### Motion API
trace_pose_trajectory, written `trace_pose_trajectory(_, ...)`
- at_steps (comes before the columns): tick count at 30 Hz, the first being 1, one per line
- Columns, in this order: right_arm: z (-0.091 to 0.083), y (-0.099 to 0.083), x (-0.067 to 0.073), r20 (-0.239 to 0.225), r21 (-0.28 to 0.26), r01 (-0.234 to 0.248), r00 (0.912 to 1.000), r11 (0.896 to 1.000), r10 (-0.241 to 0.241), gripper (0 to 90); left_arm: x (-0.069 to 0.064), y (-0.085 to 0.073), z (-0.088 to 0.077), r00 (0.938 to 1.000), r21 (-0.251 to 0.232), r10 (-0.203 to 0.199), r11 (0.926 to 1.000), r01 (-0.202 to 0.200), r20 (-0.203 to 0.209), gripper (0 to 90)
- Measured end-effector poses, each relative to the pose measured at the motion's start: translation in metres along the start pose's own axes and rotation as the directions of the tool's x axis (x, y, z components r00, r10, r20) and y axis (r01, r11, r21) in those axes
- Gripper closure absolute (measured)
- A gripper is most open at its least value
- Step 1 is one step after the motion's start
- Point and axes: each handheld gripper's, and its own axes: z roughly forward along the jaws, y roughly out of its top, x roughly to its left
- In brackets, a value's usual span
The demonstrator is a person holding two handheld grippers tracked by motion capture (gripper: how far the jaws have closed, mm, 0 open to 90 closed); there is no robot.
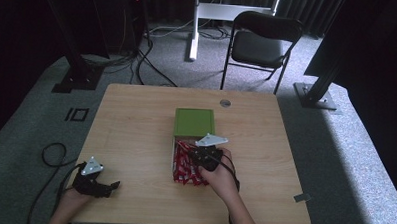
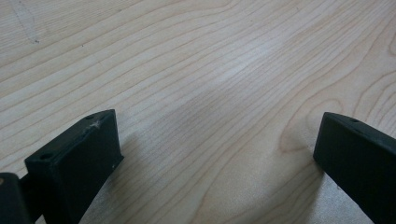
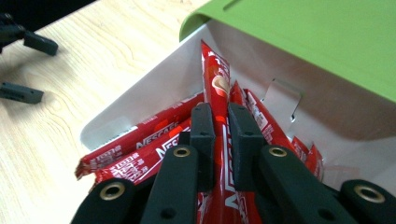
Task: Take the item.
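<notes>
— Left side?
— Left gripper [image 1: 115,184] rests on the table [image 1: 136,125], jaws apart (nothing between them).
— Right side?
— Right gripper [image 3: 221,122] is clamped on a red coffee stick [image 3: 215,86], which stands tilted over the others in the open box [image 1: 194,123] at the table's centre.

Pale wood-grain tabletop [image 2: 210,70], smooth and matt. Glossy red foil sachets [image 3: 154,140] lie in a white cardboard box [image 3: 140,93] with a matt green lid [image 3: 317,37]. Matt black plastic fingers [image 3: 203,135].
</notes>
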Motion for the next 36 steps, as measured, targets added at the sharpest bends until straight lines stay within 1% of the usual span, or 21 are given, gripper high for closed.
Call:
trace_pose_trajectory(1, -0.002, 0.000, 0.000, -0.008, -0.006, -0.004, 1.0000, 1.000, 0.004, 81.9, 0.000, 0.000, 0.000, 1.0000, 0.000, 0.000, 1.0000, 0.000, 0.000, 1.5)
trace_pose_trajectory(3, -0.007, 0.000, 0.001, -0.007, -0.015, -0.005, 1.0000, 1.000, 0.005, 82.0, 0.000, 0.000, 0.000, 1.0000, 0.000, 0.001, 1.0000, -0.001, 0.000, 1.5)
trace_pose_trajectory(4, -0.009, 0.000, 0.002, -0.017, -0.021, -0.011, 0.9998, 1.000, 0.011, 82.0, 0.000, 0.000, 0.000, 1.0000, 0.000, 0.001, 1.0000, -0.001, 0.000, 1.5)
trace_pose_trajectory(9, -0.020, 0.002, 0.002, -0.024, -0.048, -0.023, 0.9995, 0.999, 0.021, 82.0, 0.000, 0.000, 0.000, 1.0000, 0.001, -0.001, 1.0000, 0.001, 0.001, 1.5)
trace_pose_trajectory(14, -0.033, 0.006, -0.002, -0.033, -0.099, -0.047, 0.9985, 0.994, 0.044, 82.1, 0.000, 0.000, 0.000, 1.0000, 0.001, -0.002, 1.0000, 0.002, 0.001, 1.5)
trace_pose_trajectory(15, -0.035, 0.007, -0.003, -0.036, -0.115, -0.055, 0.9980, 0.992, 0.051, 82.0, 0.000, 0.000, 0.000, 1.0000, 0.000, -0.002, 1.0000, 0.002, 0.001, 1.5)
trace_pose_trajectory(18, -0.042, 0.009, -0.008, -0.024, -0.161, -0.075, 0.9971, 0.984, 0.072, 82.0, 0.000, 0.000, 0.000, 1.0000, 0.001, -0.002, 1.0000, 0.002, 0.001, 1.5)
trace_pose_trajectory(20, -0.046, 0.010, -0.012, 0.002, -0.190, -0.086, 0.9961, 0.978, 0.088, 82.0, 0.000, 0.000, 0.000, 1.0000, 0.001, -0.002, 1.0000, 0.002, 0.001, 1.4)
trace_pose_trajectory(22, -0.051, 0.010, -0.016, 0.011, -0.215, -0.106, 0.9938, 0.971, 0.111, 82.0, 0.000, 0.000, 0.000, 1.0000, 0.001, -0.002, 1.0000, 0.002, 0.001, 1.5)
trace_pose_trajectory(23, -0.052, 0.011, -0.019, 0.027, -0.223, -0.104, 0.9933, 0.969, 0.113, 82.0, 0.000, 0.000, 0.000, 1.0000, 0.001, -0.002, 1.0000, 0.002, 0.001, 1.5)
trace_pose_trajectory(24, -0.054, 0.011, -0.021, 0.033, -0.233, -0.109, 0.9922, 0.966, 0.120, 82.0, 0.000, 0.000, 0.000, 1.0000, 0.001, -0.002, 1.0000, 0.002, 0.001, 1.5)
trace_pose_trajectory(25, -0.056, 0.010, -0.024, 0.038, -0.246, -0.117, 0.9907, 0.962, 0.130, 81.9, 0.000, 0.000, 0.000, 1.0000, 0.001, -0.002, 1.0000, 0.002, 0.001, 1.5)
trace_pose_trajectory(26, -0.057, 0.010, -0.026, 0.054, -0.249, -0.116, 0.9896, 0.962, 0.133, 81.9, 0.000, 0.000, 0.000, 1.0000, 0.001, -0.002, 1.0000, 0.002, 0.001, 1.5)
trace_pose_trajectory(29, -0.060, 0.009, -0.035, 0.092, -0.283, -0.128, 0.9828, 0.950, 0.160, 81.9, 0.000, 0.000, 0.000, 1.0000, 0.001, -0.001, 1.0000, 0.001, 0.001, 1.5)
trace_pose_trajectory(30, -0.061, 0.008, -0.037, 0.106, -0.300, -0.136, 0.9788, 0.944, 0.175, 82.0, 0.000, 0.000, 0.000, 1.0000, 0.001, -0.001, 1.0000, 0.001, 0.001, 1.5)
trace_pose_trajectory(31, -0.062, 0.007, -0.040, 0.132, -0.310, -0.136, 0.9739, 0.941, 0.185, 81.9, 0.000, 0.000, 0.000, 1.0000, 0.001, -0.001, 1.0000, 0.001, 0.001, 1.5)
trace_pose_trajectory(32, -0.062, 0.007, -0.042, 0.148, -0.315, -0.135, 0.9707, 0.939, 0.189, 82.0, 0.000, 0.000, 0.000, 1.0000, 0.001, -0.001, 1.0000, 0.001, 0.001, 1.5)
trace_pose_trajectory(33, -0.062, 0.005, -0.045, 0.149, -0.329, -0.150, 0.9668, 0.932, 0.208, 82.0, 0.000, 0.000, 0.000, 1.0000, 0.001, -0.001, 1.0000, 0.001, 0.001, 1.5)
trace_pose_trajectory(34, -0.062, 0.004, -0.047, 0.159, -0.335, -0.155, 0.9628, 0.929, 0.218, 81.9, 0.000, 0.000, 0.000, 1.0000, 0.001, -0.001, 1.0000, 0.001, 0.001, 1.5)
trace_pose_trajectory(35, -0.061, 0.003, -0.049, 0.172, -0.332, -0.157, 0.9593, 0.930, 0.224, 81.9, 0.000, 0.000, 0.000, 1.0000, 0.001, -0.001, 1.0000, 0.001, 0.001, 1.5)
trace_pose_trajectory(36, -0.060, 0.001, -0.052, 0.171, -0.346, -0.174, 0.9543, 0.922, 0.245, 82.0, 0.000, 0.000, 0.000, 1.0000, 0.000, -0.001, 1.0000, 0.001, 0.001, 1.5)
